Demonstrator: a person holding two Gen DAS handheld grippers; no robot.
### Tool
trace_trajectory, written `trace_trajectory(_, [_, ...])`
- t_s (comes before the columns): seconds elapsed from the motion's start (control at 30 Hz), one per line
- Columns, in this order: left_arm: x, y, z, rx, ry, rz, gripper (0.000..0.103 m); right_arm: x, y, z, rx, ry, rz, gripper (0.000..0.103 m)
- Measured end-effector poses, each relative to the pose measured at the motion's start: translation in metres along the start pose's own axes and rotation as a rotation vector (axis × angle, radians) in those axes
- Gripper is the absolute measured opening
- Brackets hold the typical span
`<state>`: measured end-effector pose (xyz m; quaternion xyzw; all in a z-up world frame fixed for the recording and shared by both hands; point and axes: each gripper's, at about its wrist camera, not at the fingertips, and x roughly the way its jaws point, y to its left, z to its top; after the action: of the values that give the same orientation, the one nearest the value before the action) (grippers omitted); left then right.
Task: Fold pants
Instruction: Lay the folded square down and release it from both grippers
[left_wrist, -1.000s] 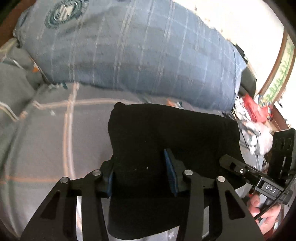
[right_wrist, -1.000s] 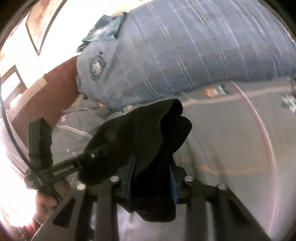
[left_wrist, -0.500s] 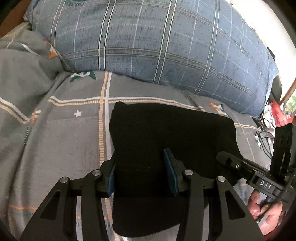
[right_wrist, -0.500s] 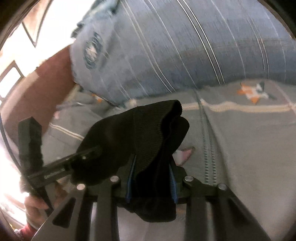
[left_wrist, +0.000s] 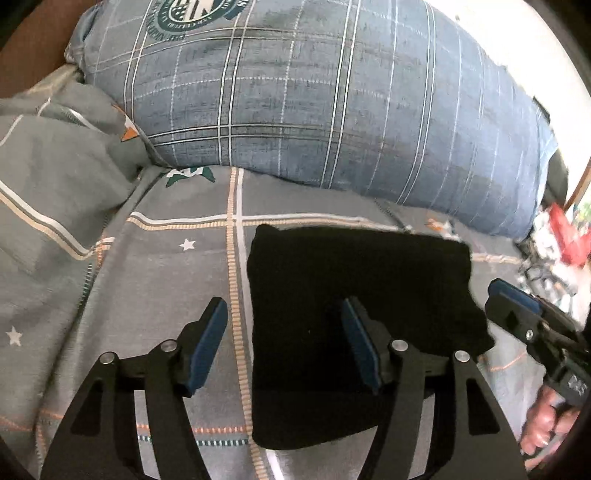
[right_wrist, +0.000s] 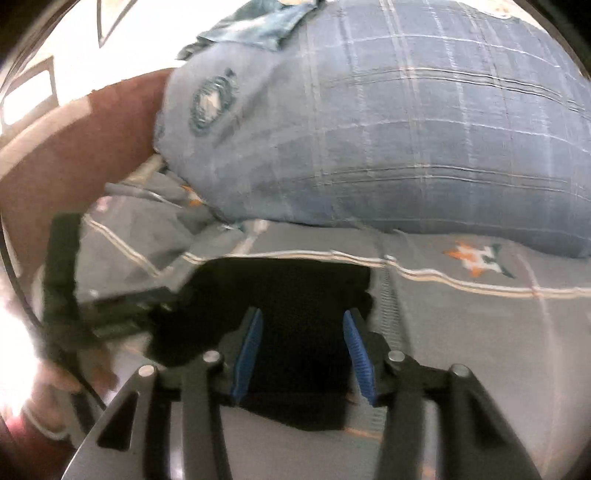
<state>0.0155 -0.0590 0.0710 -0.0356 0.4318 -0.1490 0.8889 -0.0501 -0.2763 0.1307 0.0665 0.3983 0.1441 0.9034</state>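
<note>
The black pants (left_wrist: 354, 310) lie folded into a flat, roughly square bundle on the grey bedspread (left_wrist: 159, 280). My left gripper (left_wrist: 284, 314) is open; its left finger is over the bedspread beside the bundle's left edge, its right finger over the bundle. The pants also show in the right wrist view (right_wrist: 295, 295), lying flat. My right gripper (right_wrist: 303, 321) is open, with both blue pads (right_wrist: 251, 343) over the bundle's near right part. The right gripper also shows at the right edge of the left wrist view (left_wrist: 524, 317).
A large blue plaid pillow (left_wrist: 332, 103) lies just behind the pants. A rumpled grey duvet (left_wrist: 55, 177) rises at the left. A brown headboard (right_wrist: 74, 147) stands at the far left. Clutter with a red item (left_wrist: 565, 236) lies at the far right.
Both grippers have opened and let go of the pants. The bundle, held up and bunched before, now lies flat on the bedspread.
</note>
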Motion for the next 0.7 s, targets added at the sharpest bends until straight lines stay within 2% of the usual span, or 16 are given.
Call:
trace_trajectory(0.1, [0.010, 0.001, -0.006, 0.010, 0.017, 0.016, 0.064, 0.017, 0.008, -0.014, -0.038, 0.072, -0.063, 0.038])
trace_trajectory(0.17, [0.012, 0.003, -0.009, 0.000, 0.020, 0.012, 0.065, 0.023, 0.009, -0.027, -0.040, 0.085, -0.091, 0.038])
trace_trajectory(0.3, [0.005, -0.004, -0.008, 0.020, 0.004, 0.049, 0.066, 0.012, 0.005, -0.030, 0.014, 0.045, -0.068, 0.039])
trace_trajectory(0.4, [-0.005, -0.010, -0.008, 0.040, -0.021, 0.069, 0.071, -0.001, 0.004, -0.025, 0.052, 0.017, -0.049, 0.041])
trace_trajectory(0.47, [-0.013, -0.010, -0.008, 0.039, -0.046, 0.066, 0.072, -0.010, 0.006, -0.023, 0.059, -0.009, -0.065, 0.048])
trace_trajectory(0.7, [-0.042, -0.011, -0.014, 0.041, -0.117, 0.102, 0.072, -0.034, 0.015, -0.024, 0.061, -0.093, -0.071, 0.058])
